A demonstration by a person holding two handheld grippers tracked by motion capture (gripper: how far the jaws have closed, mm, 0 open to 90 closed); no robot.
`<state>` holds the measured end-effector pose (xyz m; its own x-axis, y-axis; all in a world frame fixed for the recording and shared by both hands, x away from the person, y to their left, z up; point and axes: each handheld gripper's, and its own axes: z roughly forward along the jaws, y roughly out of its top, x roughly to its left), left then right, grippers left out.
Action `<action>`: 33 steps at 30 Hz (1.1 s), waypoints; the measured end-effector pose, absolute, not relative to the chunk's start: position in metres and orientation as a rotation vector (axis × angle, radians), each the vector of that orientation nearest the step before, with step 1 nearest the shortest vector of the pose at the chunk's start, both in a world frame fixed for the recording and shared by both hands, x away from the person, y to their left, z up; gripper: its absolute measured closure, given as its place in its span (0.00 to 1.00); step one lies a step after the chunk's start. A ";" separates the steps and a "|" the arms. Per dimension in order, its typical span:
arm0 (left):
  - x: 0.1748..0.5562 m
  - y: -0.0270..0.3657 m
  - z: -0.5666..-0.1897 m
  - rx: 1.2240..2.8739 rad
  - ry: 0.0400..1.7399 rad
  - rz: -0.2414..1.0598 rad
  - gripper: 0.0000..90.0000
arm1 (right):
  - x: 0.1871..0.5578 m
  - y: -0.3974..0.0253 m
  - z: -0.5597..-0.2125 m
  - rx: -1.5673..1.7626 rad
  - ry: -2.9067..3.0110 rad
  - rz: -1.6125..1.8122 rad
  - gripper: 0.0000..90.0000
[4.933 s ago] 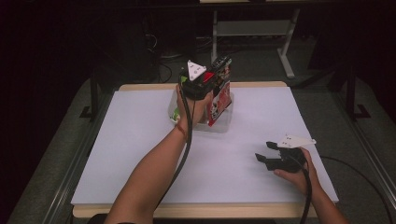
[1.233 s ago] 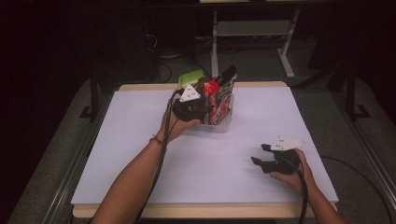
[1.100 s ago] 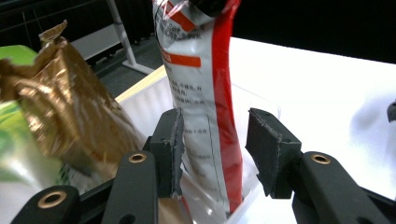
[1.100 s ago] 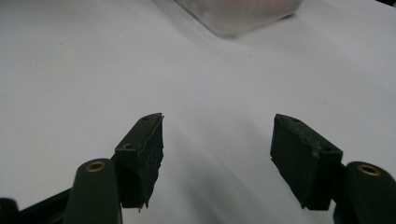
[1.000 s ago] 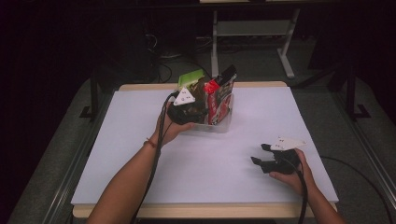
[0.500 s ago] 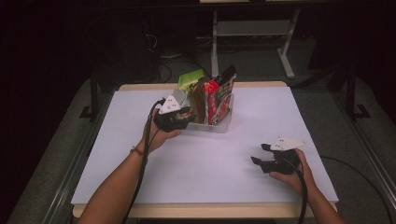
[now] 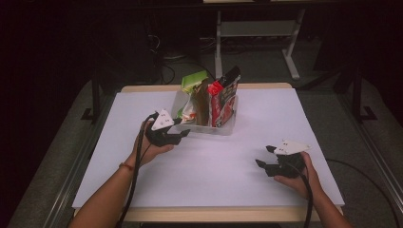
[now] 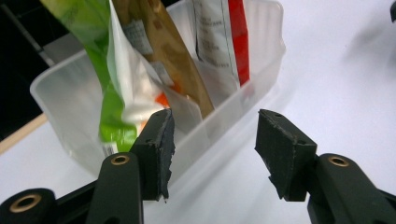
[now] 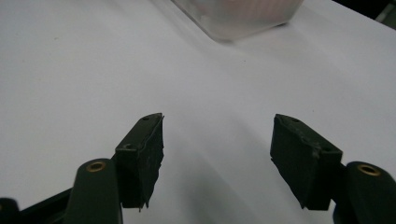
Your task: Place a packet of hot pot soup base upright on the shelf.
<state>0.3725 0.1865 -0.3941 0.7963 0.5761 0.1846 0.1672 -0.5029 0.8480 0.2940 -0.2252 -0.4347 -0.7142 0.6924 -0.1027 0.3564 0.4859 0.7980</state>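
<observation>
While hovering just beside the clear bin (image 7: 223,127) near the far edge of the surface (image 7: 204,171), left tongs (image 8: 212,149) gaping wide, empty. Right tongs (image 9: 217,156) also gaping, resting near the right edge. Green pouch (image 8: 88,28), brown pouch (image 8: 159,51), red-striped pouch (image 8: 224,42) standing inside; print too blurred for reading.

A clear plastic rectangular bin (image 7: 223,127) stands on the white sheet-covered table (image 7: 204,171), toward its far edge and near the middle. In the bin three snack packets stand upright side by side: a green foil packet (image 7: 191,85) at the left, a brown paper-like packet (image 7: 203,102) in the middle and a red and white packet (image 7: 223,97) at the right. The left gripper (image 7: 183,134) sits just beside the bin's near left corner, while the right gripper (image 7: 264,156) lies well apart from it, near the table's near right edge.
</observation>
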 end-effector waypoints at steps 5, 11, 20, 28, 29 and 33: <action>0.363 0.201 -0.398 2.082 0.570 0.586 0.47 | 0.291 -0.221 -0.430 0.830 2.314 1.080 0.38; 0.353 0.220 -0.405 2.079 0.606 0.579 0.46 | 0.289 -0.218 -0.427 0.789 2.319 1.039 0.38; 0.338 0.246 -0.412 2.110 0.624 0.589 0.43 | 0.289 -0.217 -0.422 0.768 2.332 1.014 0.37; 0.320 0.275 -0.424 2.105 0.664 0.576 0.41 | 0.280 -0.231 -0.425 0.769 2.285 1.037 0.34; 0.318 0.278 -0.425 2.105 0.669 0.575 0.40 | 0.278 -0.232 -0.426 0.767 2.282 1.034 0.33; 0.309 0.294 -0.431 2.087 0.701 0.573 0.37 | 0.273 -0.241 -0.426 0.779 2.257 1.057 0.32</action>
<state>0.3088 0.2939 -0.4309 0.7390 0.6578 0.1455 0.2739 -0.4907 0.8271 0.2733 -0.2405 -0.4260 -0.6970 0.6849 -0.2125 0.2752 0.5291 0.8027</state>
